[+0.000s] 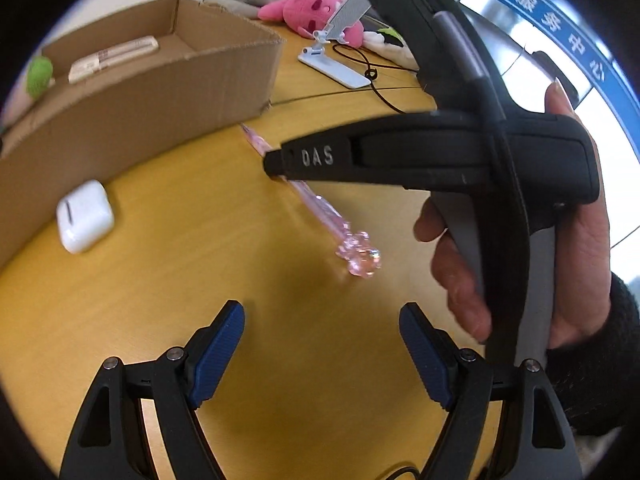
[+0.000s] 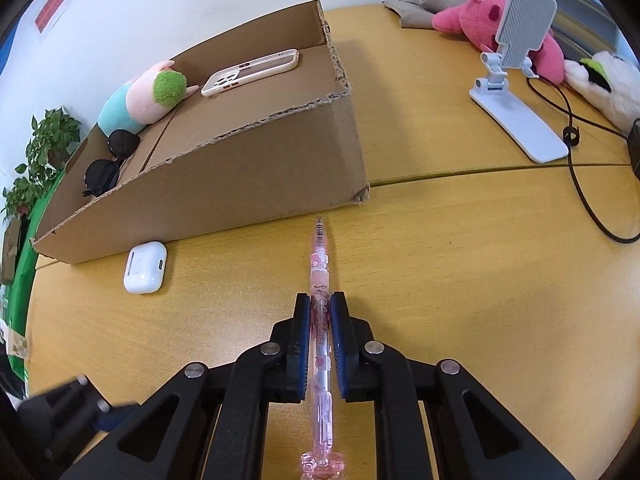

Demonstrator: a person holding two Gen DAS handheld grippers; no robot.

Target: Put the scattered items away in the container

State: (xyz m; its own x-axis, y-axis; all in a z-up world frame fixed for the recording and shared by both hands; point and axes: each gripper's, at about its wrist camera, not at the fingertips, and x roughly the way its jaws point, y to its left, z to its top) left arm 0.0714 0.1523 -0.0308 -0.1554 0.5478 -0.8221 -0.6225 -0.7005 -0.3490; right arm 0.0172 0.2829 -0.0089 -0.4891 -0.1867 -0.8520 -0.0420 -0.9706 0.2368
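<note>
The left hand-held gripper [image 1: 321,354] has black, angular linkage arms with triangular cut-outs and round silver pivot screws, ending in blue ribbed pads [image 1: 218,356]. The right hand-held gripper [image 2: 320,344] is built the same way: black arms, silver screws, dark blue ribbed pads. Seen from the left wrist, its body is a black housing marked "DAS" in grey letters, with a grey handle, a green indicator light on top and a grey-purple strip. The person's hand [image 1: 576,264] emerges from a dark knitted sleeve [image 1: 600,360].

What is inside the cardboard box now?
Inside the cardboard box lie a phone case, a soft toy and sunglasses. The near wall hides the floor just behind it, so anything there cannot be seen.
</note>
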